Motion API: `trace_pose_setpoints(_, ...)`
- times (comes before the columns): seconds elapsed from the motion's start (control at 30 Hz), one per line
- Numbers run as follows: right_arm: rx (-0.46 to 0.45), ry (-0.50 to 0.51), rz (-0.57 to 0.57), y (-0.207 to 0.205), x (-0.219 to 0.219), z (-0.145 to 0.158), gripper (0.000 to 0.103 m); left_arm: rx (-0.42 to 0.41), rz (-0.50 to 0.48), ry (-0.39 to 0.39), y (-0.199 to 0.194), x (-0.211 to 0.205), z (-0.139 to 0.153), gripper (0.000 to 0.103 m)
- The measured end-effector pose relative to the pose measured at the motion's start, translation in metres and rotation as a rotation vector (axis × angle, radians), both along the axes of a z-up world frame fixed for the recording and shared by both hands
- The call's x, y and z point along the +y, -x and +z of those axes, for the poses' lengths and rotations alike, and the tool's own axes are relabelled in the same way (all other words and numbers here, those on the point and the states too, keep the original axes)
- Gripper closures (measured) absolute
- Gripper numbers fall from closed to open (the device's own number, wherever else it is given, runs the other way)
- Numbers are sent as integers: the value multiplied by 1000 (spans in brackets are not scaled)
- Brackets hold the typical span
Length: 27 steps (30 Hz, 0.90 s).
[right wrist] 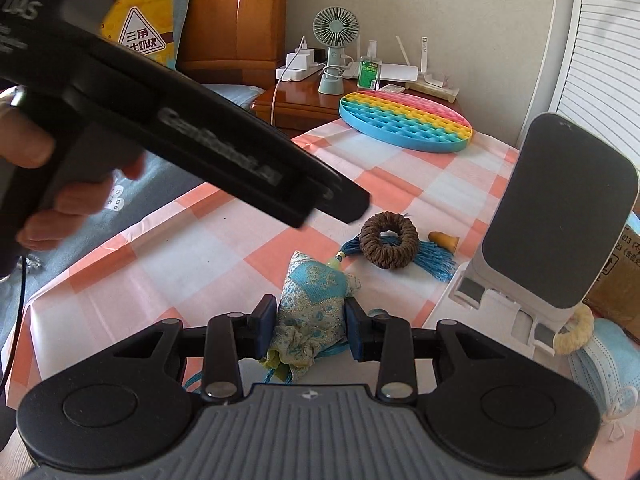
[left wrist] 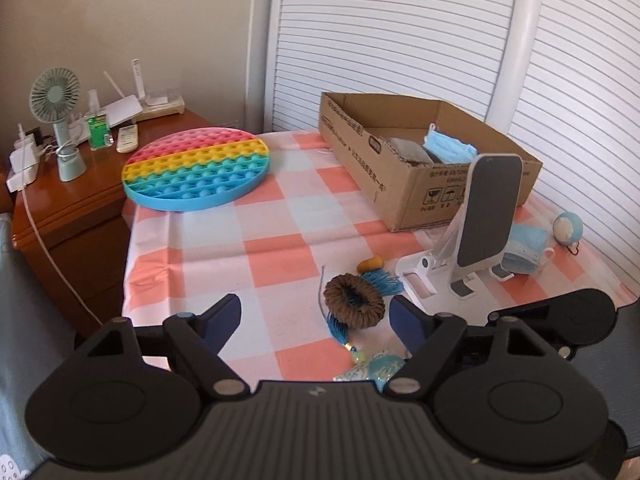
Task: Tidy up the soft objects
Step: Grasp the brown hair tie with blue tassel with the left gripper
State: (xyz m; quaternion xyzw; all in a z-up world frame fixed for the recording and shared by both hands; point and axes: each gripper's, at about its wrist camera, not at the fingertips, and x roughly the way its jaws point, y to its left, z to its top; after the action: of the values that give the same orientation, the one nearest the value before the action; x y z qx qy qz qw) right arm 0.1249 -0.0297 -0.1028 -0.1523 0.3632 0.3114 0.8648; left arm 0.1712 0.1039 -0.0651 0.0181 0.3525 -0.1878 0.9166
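Observation:
My right gripper (right wrist: pixel 310 322) is shut on a blue and gold fabric sachet (right wrist: pixel 310 300) lying on the checked tablecloth; its blue tassel (right wrist: pixel 434 258) runs under a brown woven hair ring (right wrist: pixel 389 245). My left gripper (left wrist: pixel 316 320) is open and empty, just in front of the same brown ring (left wrist: pixel 354 300); the sachet's edge (left wrist: pixel 378 366) shows below it. The left gripper's body (right wrist: pixel 224 152) crosses the right wrist view. A cardboard box (left wrist: pixel 404 184) at the back right holds a blue face mask (left wrist: pixel 448 148). Another blue mask (left wrist: pixel 524 250) lies behind the phone stand.
A white phone stand (left wrist: pixel 486 216) stands between the ring and the box. A rainbow pop-it disc (left wrist: pixel 196 168) lies at the table's far left corner. A small blue ball (left wrist: pixel 568 229), an orange piece (left wrist: pixel 370 263) and a yellow fluffy ring (right wrist: pixel 576 330) lie nearby. A wooden nightstand (left wrist: pixel 72 208) carries a fan.

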Motion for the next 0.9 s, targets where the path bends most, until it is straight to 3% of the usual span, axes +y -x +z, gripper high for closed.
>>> trace_pose_setpoints(0.6,-4,9,18,7,-2,1,62,17,-122,-36,-22,-24,-21,23)
trace_pose_setpoints(0.77,-7,10,18,7,-3,0,62,70,-166,-66,-23,-34,-29,56)
trace_pose_setpoints(0.9,-4,5,11,4,-3,-1,62,59,-153,-75,-19,-37,-32,61)
